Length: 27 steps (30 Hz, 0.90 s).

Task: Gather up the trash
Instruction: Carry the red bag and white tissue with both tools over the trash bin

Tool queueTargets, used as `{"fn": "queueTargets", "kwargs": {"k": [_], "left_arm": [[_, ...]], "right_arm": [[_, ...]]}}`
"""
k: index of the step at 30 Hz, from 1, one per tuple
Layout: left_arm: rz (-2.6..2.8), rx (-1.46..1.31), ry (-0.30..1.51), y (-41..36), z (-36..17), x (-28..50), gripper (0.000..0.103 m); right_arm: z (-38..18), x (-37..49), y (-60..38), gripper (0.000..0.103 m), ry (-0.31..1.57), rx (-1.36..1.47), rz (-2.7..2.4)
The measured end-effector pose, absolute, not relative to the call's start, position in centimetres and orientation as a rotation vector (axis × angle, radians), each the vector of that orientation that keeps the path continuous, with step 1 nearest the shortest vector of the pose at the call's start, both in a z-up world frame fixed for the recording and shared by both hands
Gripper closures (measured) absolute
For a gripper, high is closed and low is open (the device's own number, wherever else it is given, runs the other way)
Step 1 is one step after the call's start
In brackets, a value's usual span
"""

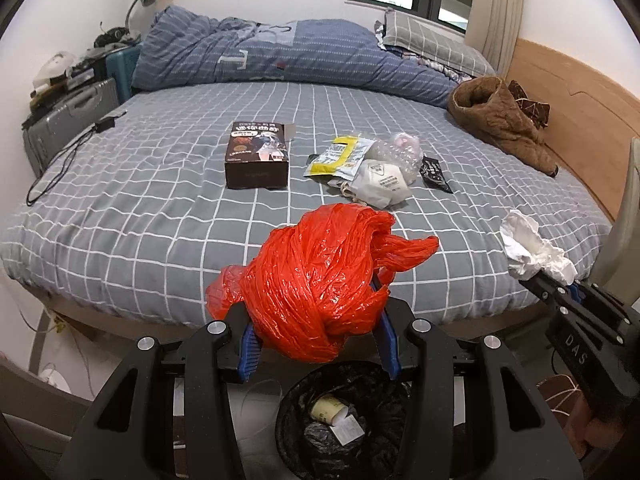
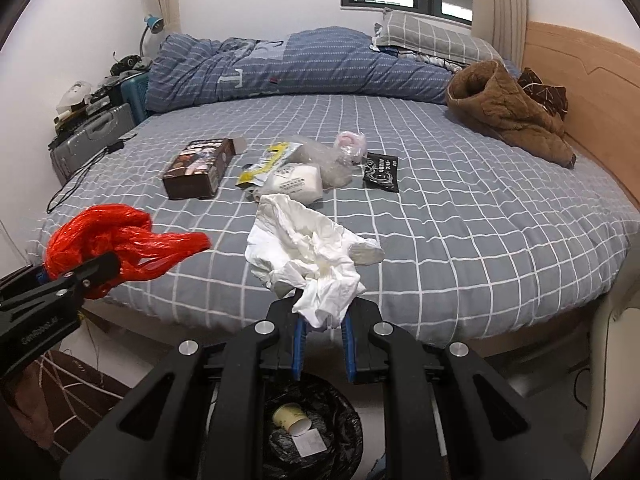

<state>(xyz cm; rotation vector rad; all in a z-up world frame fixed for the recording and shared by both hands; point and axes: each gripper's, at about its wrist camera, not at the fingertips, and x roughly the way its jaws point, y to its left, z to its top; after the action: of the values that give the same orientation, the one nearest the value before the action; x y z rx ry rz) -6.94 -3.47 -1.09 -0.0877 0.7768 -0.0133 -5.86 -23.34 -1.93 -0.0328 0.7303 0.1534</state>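
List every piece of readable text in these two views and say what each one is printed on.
"DAS": on the right gripper body, left wrist view.
A pale brand word on the left gripper body: too blurred to read for sure.
Brown box: Chinese lettering on top, too small to read.
Yellow packet, white mask, black sachet: print too small.
Slip in the bin: unreadable.

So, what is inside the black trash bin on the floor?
Inside the trash bin, lined with a black bag, lie a paper cup and a small white paper slip. Anything deeper is hidden by the crumpled liner and the gripper frames.
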Motion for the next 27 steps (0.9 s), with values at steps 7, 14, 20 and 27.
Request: {"fn": "queueTargets", "kwargs": {"k": [7,14,20,27], "left_arm": [[-0.009,-0.101,0.788,-3.4,-0.2,-9.2,0.057],[-0.009,-0.092,0.798,-3.8,0.3,-10.9,0.057],[0.018,-0.092,0.822,-3.3,-0.2,-12.0,0.057],[0.014,-0.095,0.849,-3.1,-1.6,-13.1,0.057]], "right_arm": [[-0.4,-8.3,-22.8,0.089,0.724,-0.041,0.160],[0.0,-10.1,-22.3,0.089,0.735,-0.052,0.164],[-0.2,-11.2,-21.9,0.089,0.746,-0.085,0.156],[-2.0,-12.5,-21.7,0.089,0.788,-0.084,0.162]]}}
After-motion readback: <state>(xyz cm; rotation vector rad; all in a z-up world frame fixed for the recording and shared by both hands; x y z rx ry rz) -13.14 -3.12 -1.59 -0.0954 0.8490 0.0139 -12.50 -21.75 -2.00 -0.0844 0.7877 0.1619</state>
